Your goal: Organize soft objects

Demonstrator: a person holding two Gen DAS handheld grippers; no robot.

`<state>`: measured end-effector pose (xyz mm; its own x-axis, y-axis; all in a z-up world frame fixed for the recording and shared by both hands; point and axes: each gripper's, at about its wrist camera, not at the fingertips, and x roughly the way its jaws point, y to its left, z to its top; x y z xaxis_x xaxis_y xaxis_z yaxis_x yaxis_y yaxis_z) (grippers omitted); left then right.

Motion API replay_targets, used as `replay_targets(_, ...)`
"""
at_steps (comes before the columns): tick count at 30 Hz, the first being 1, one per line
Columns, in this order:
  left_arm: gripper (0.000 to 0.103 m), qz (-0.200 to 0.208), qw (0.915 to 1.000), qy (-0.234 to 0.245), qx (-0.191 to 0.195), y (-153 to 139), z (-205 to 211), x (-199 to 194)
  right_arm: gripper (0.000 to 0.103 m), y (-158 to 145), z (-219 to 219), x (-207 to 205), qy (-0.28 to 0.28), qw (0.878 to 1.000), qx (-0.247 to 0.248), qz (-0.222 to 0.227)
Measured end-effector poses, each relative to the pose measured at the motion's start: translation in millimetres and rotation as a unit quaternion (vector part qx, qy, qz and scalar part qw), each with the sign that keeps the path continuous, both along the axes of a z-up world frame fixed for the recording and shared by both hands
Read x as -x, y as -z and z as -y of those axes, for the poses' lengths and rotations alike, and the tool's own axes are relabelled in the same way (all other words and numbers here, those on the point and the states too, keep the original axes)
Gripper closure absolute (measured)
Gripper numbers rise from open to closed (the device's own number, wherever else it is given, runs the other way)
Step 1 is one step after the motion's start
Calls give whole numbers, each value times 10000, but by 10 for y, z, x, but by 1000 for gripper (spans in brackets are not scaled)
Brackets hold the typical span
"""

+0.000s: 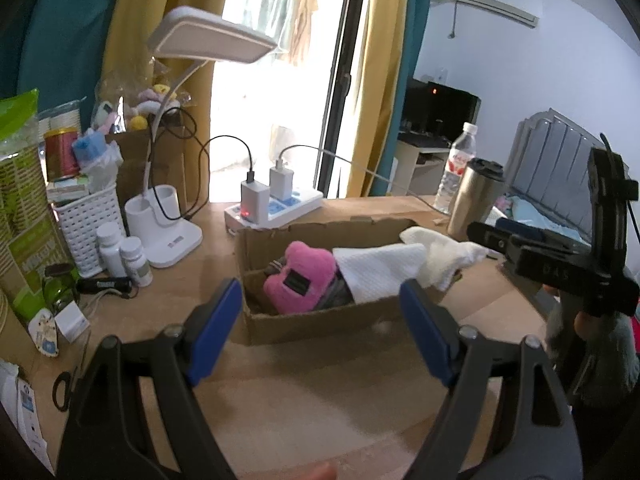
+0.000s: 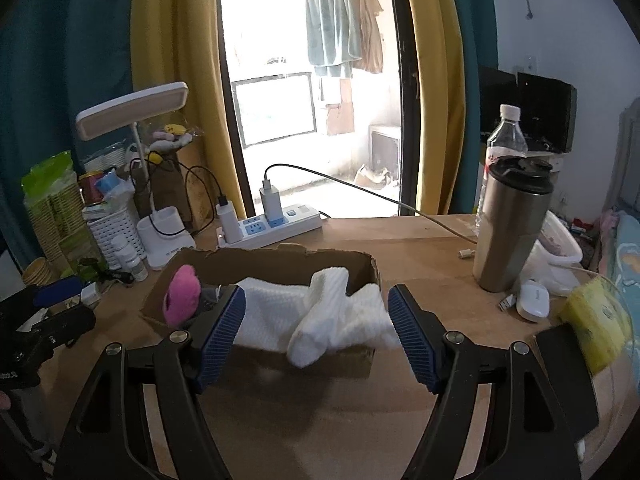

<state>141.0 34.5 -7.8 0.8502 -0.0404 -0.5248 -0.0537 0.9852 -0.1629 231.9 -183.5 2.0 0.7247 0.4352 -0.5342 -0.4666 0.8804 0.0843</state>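
An open cardboard box [image 1: 320, 322] [image 2: 352, 362] sits on the wooden desk. In it lie a pink plush item [image 1: 302, 278] [image 2: 182, 296], a grey soft item [image 1: 340, 294] and a white cloth [image 1: 380, 270] [image 2: 272, 316]. White socks [image 1: 448, 254] [image 2: 340, 316] drape over the box's right end and front wall. My left gripper [image 1: 320, 320] is open and empty, just in front of the box. My right gripper [image 2: 316, 336] is open and empty, its fingers straddling the socks at the box's front. In the left wrist view the right gripper [image 1: 480, 236] shows by the socks.
A steel tumbler [image 2: 510, 228] [image 1: 474, 196], water bottle [image 2: 506, 140], white mouse [image 2: 532, 300] and yellow bag [image 2: 592, 316] stand at the right. A power strip [image 2: 276, 226] [image 1: 276, 208], desk lamp [image 1: 172, 236], white basket [image 1: 90, 224], pill bottles [image 1: 124, 254] and scissors [image 1: 64, 390] crowd the left.
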Motion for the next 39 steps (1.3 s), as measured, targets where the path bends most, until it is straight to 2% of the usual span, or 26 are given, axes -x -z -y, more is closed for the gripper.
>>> replay_targets(14,21,237,9997,64,-58,-77,153,457,26,-56,127,610,110,9996,33,243)
replay_targets(17,14,345,9993,25,-109,-83,176,559,26,-69,186,743,197,9993,4,306)
replay_targets(19,8,453,9989,19,-78,-84,193,637,26,-74,222,827,255,9990,26,363)
replay_targets(27,6,745,9971,28,-173,-142,274,846,26,-101,334,1121,437,9973,107,580)
replay_targets(31,6,996,9944,-219,-291,-259,283,960,23,-171,366,1259,483,9963,97,704)
replay_targets(35,6,1275,9911,-192,-318,-391,303,1074,21,-291,402,1411,533,9945,37,896)
replay_targets(39,6,1462,9877,-215,-503,-494,374,1170,21,-384,443,1505,595,9926,-68,1053)
